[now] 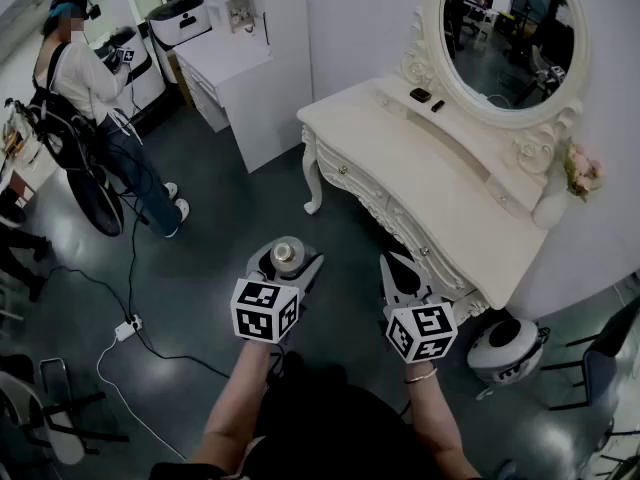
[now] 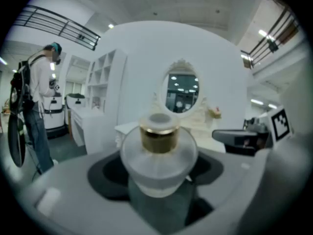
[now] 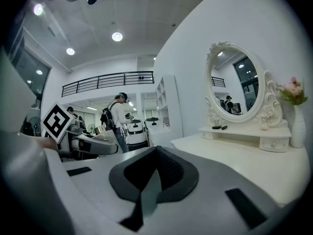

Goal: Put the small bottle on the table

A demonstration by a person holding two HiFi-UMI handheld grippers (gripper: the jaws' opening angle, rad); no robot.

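A small round frosted bottle with a gold collar sits upright between the jaws of my left gripper, held above the dark floor. In the left gripper view the bottle fills the gap between the jaws, which stand wide around it. My right gripper is beside it on the right, its jaws shut with nothing in them. The white dressing table lies just ahead and to the right of both grippers, its top bare at the near end.
An oval mirror stands at the table's back, with two small dark items below it and a vase of pink flowers at the right. A white cabinet and a person are at the far left. Cables lie on the floor.
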